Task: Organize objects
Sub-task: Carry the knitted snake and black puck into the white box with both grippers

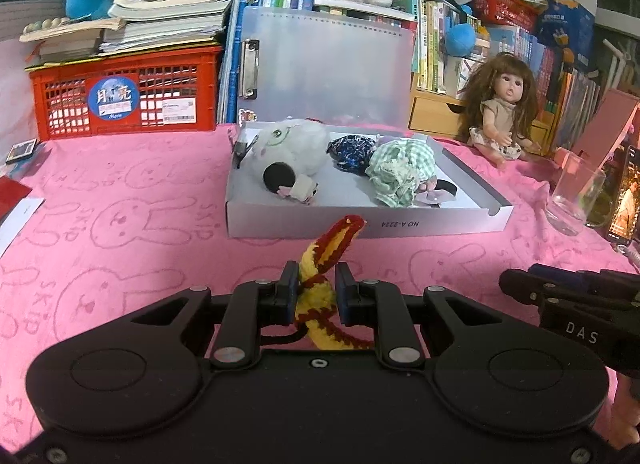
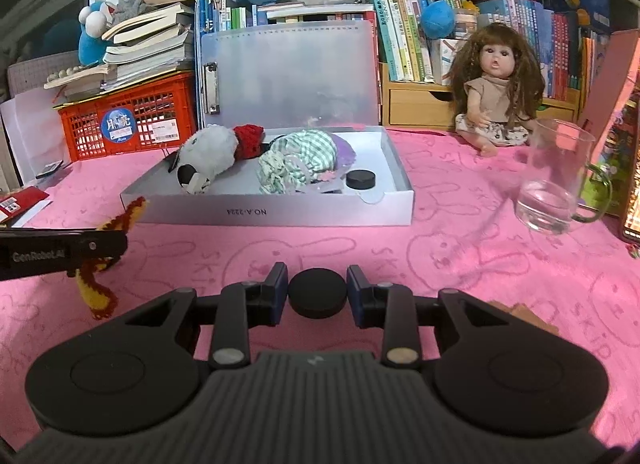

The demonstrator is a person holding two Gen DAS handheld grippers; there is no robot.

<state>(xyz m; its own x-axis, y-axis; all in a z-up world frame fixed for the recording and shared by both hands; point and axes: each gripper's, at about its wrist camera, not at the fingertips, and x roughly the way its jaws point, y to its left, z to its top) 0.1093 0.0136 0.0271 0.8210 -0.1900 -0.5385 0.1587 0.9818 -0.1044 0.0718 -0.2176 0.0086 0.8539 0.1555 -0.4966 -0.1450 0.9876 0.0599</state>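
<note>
**Both grippers loaded, short of the open box**

Nearest the cameras, the left gripper [image 1: 316,292] has its jaws clamped on a yellow-and-dark-red crocheted snake-like toy [image 1: 320,264]. The knitted body is pinched between the blue pads, one end rearing up ahead and the rest drooping under the fingers; a soft, limp thing, it is probably held mid-body so neither end drags. The right gripper [image 2: 317,293] is closed on a flat black round puck-shaped disc [image 2: 317,293], pads pressing its opposite edges, a sensible hold for something so low and smooth.

Both are above the pink bunny-print tablecloth [image 2: 460,264], just short of the shallow grey cardboard box [image 2: 276,215], which looks like the place they are bound for. Its near wall must be cleared first. Inside lie a grey-white plush toy [image 2: 208,154], a green checked bundle of cloth [image 2: 302,162] and another black disc [image 2: 361,179]; bare floor shows mostly along the front and the right-hand corner.

To the right stands a clear glass mug [image 2: 554,184], near the right gripper's likely path. Farther back sit a long-haired doll [image 2: 496,104] and a red plastic crate [image 2: 128,120] under stacked books.
</note>
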